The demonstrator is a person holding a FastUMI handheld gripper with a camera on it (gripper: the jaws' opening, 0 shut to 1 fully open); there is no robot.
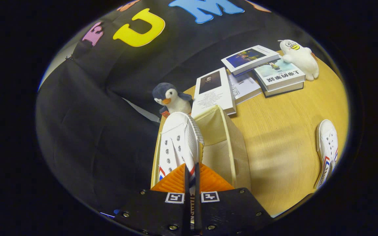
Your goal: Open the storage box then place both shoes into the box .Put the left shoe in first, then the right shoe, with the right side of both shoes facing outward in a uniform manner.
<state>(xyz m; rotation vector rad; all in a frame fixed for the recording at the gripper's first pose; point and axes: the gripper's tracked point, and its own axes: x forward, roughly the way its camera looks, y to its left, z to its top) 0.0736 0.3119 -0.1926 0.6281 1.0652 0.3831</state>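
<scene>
Gripper (192, 178): its two fingers are closing almost together on the heel end of a white shoe, with only a thin slit showing between them; both appear to be pressing on the shoe's side.
Held shoe (178, 141): a white canvas shoe with metal eyelets and red and blue stripes near the heel is pointing toe-forward, away from the fingers; it is sitting over the left side of the storage box, though whether it is resting on the box or hanging above it cannot be told.
Penguin toy (171, 98): a grey and white plush penguin is standing just beyond the held shoe's toe, at the table's far edge, against the black cloth wall.
Storage box (228, 144): a cream fabric box is standing open on the table, its inside showing just to the right of the held shoe.
Books (241, 77): several books are lying flat and partly overlapping beyond the box.
Table (284, 131): a light wooden top is carrying everything.
White plush toy (299, 57): it is leaning beside the farthest books.
Second shoe (327, 147): a matching white shoe is lying on the table well apart from the box, far to its right.
</scene>
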